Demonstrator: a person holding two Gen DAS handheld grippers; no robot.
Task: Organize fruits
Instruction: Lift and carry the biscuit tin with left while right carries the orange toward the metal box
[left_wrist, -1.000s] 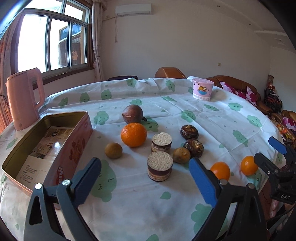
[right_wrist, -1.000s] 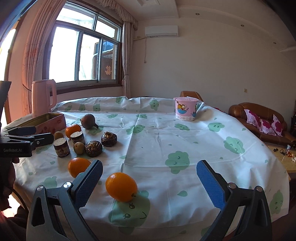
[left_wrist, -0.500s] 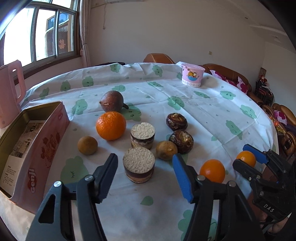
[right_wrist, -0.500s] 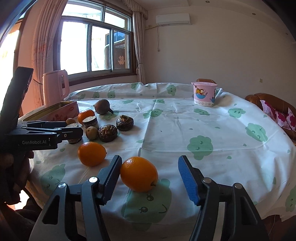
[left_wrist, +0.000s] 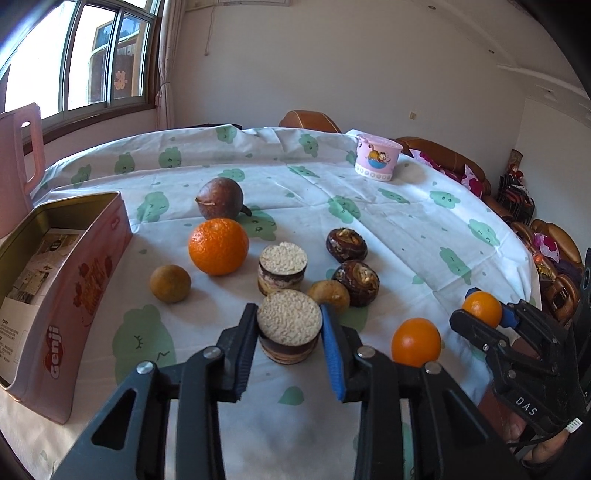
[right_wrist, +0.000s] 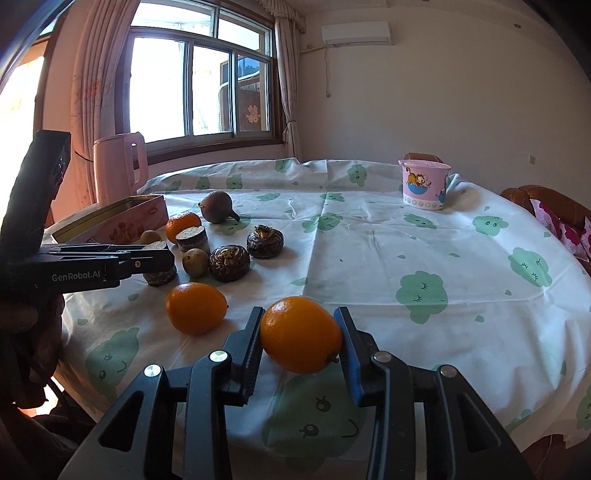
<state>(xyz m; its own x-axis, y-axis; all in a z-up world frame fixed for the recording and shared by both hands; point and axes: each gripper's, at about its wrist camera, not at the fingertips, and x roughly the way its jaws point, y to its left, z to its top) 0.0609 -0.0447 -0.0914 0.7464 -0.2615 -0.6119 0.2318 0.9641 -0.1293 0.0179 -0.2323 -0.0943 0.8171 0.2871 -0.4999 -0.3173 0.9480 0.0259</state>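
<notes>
Both grippers are closing: left gripper (left_wrist: 289, 326) fingers flank the near layered cake (left_wrist: 289, 328); right gripper (right_wrist: 300, 334) fingers bracket the near orange (right_wrist: 301, 335), lying crosswise.

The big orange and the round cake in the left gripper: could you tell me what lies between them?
In the left wrist view, a second round cake sits between the big orange and the gripped cake.
</notes>
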